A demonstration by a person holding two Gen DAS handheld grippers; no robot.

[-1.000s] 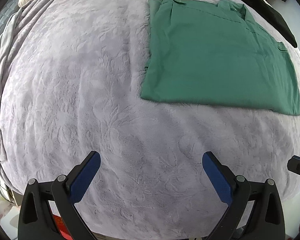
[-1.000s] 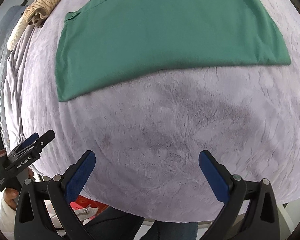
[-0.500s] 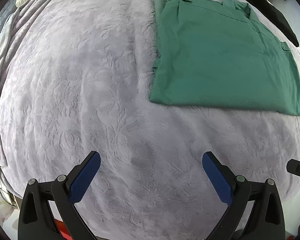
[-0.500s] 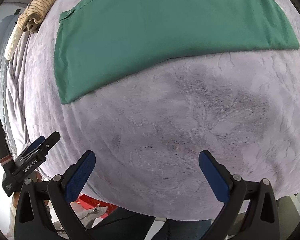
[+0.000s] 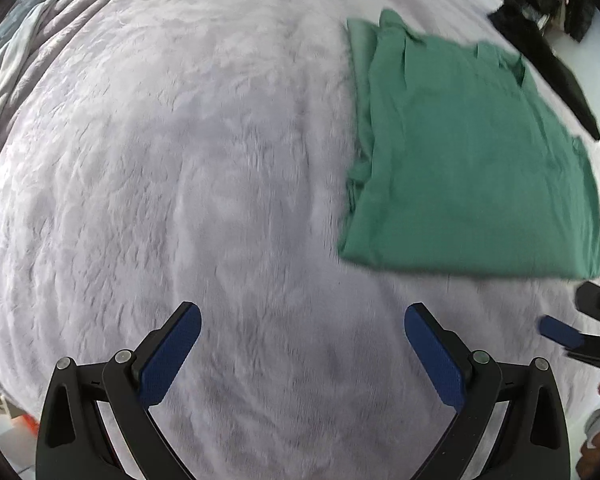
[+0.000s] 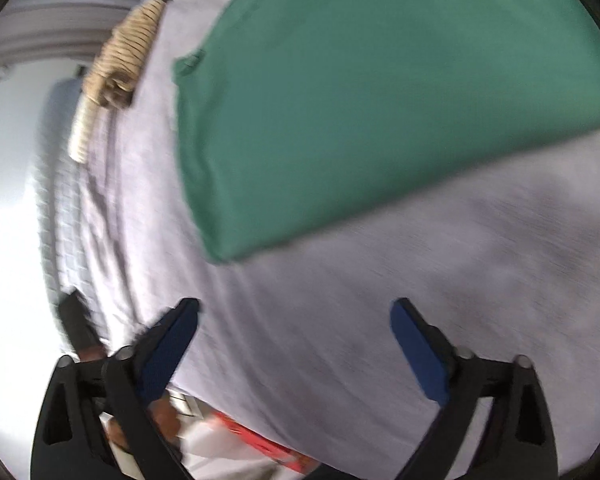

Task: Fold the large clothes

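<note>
Approach step: I hold left claw [image 5: 302,354] and right claw [image 6: 294,350] wide open, empty, short of the green shirt [image 5: 472,160]; next, grip its near hem.

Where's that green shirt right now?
The green shirt lies folded on the grey blanket, upper right in the left view, ahead of both open tongs, touching neither.

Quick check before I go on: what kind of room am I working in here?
Most likely a bedroom. The green shirt lies folded on a plush grey blanket that seems to cover a bed, with a striped garment and dark clothing piled at its edges.
</note>
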